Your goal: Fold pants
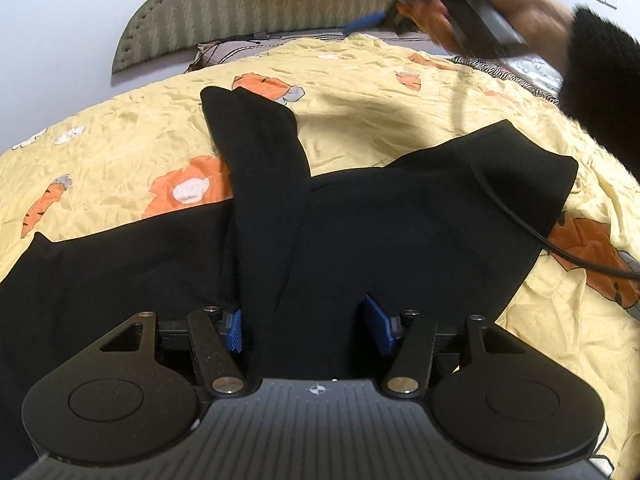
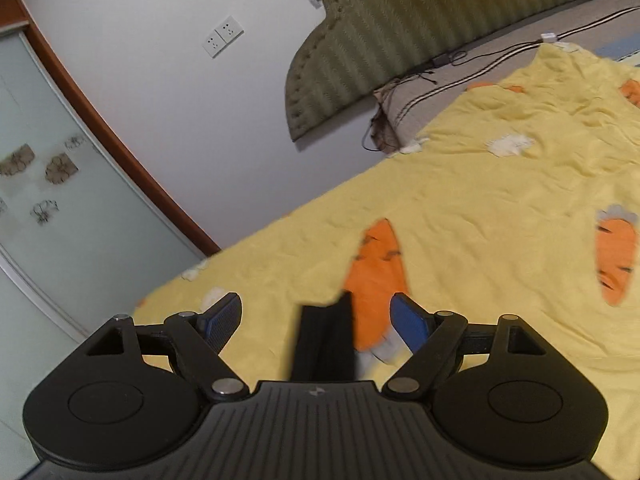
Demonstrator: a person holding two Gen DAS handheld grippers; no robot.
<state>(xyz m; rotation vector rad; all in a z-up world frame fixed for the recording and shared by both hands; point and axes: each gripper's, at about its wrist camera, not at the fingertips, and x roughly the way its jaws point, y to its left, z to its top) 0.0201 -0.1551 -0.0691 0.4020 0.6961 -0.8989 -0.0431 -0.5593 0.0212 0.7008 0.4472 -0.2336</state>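
black pants [image 1: 360, 216] being straddled by left gripper [image 1: 308, 330] pads, grip not determinable, right gripper [image 2: 320, 322] being held released, wardrobe door [image 2: 60, 200] being shown in right view only

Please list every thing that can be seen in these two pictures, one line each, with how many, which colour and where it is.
pants: one, black, spread on the bed cover, partly folded, a fold of cloth between the left gripper's pads.
bed cover: one, yellow with orange carrots, over the bed.
headboard: one, olive green, padded, against the wall.
wall sockets: two side by side, white, left of the headboard.
cable: one, black, running across the pants' right edge.
door: one, frosted glass in a brown frame, far left.
left gripper: one, black with blue pads, low over the pants.
right gripper: one, black with blue pads, open above the cover.
hand: one, blurred, with a black sleeve, holding the right gripper.
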